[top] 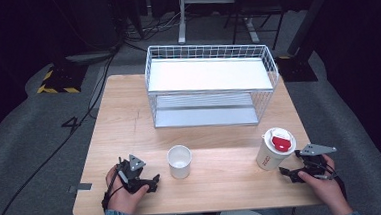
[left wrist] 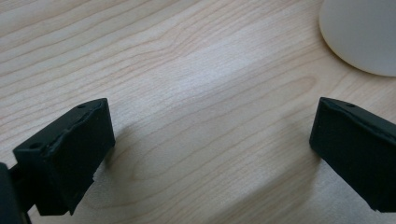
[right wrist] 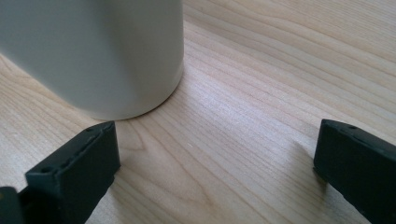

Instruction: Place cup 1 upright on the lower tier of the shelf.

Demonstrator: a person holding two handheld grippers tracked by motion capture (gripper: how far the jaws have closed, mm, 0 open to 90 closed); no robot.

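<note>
An open white paper cup (top: 180, 161) stands near the front middle of the wooden table (top: 124, 121). My left gripper (top: 152, 182) rests on the table just left of it, jaws wide open and empty; the cup's base (left wrist: 362, 35) shows at the upper right of the left gripper view. A taller white cup with a red-marked lid (top: 274, 148) stands at the front right. My right gripper (top: 289, 174) lies right of it, open, with the cup's wall (right wrist: 98, 51) just beyond its left jaw, not between the jaws.
A white wire basket rack (top: 212, 83) with two shelves stands at the back middle of the table. Bare wood lies between the cups and the rack. Cables and stand legs lie on the grey floor beyond the table.
</note>
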